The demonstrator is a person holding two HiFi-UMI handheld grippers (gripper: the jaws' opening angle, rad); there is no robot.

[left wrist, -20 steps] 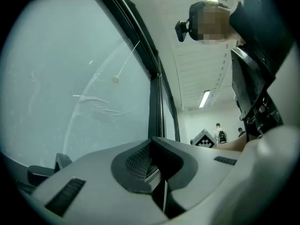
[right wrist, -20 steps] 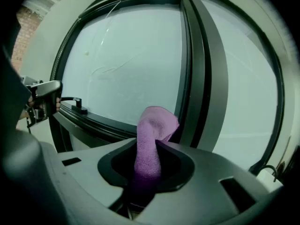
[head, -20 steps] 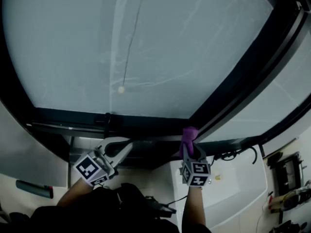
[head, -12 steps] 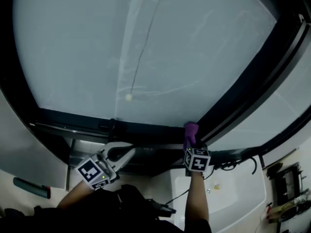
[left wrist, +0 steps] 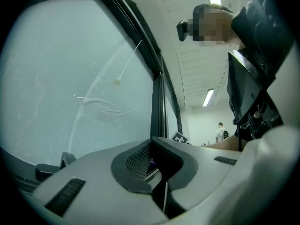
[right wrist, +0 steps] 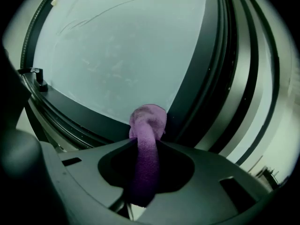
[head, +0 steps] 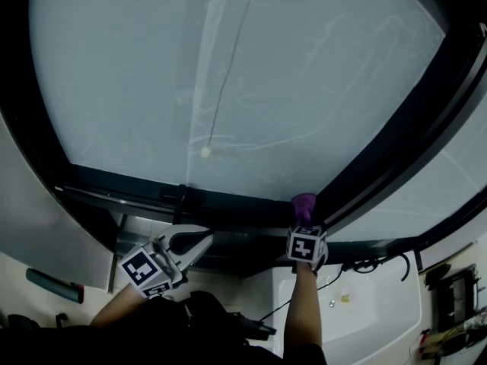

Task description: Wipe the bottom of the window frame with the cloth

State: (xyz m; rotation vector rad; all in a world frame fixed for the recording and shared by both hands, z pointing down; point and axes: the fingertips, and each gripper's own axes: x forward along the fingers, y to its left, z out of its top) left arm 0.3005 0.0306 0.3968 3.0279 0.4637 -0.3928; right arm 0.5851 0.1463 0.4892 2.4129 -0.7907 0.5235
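Observation:
A purple cloth [head: 303, 202] [right wrist: 147, 121] is bunched up between the jaws of my right gripper [head: 304, 223] [right wrist: 145, 146], which is shut on it. The cloth's tip presses on the dark bottom window frame [head: 228, 204] [right wrist: 79, 111], right where the frame meets the slanting dark mullion [head: 396, 135] [right wrist: 206, 78]. My left gripper [head: 204, 239] [left wrist: 154, 159] hangs lower and to the left, below the frame and touching nothing. Its jaws are shut and hold nothing.
A small dark latch [head: 181, 196] [right wrist: 37, 76] sticks up from the bottom frame left of the cloth. A thin cord with a bead [head: 205, 151] [left wrist: 116, 81] hangs before the frosted glass. Below lie a white ledge with a black cable [head: 365, 266] and a dark tube [head: 53, 285].
My right gripper has carried the cloth up and slightly right into the corner of frame and mullion. The left gripper has barely moved.

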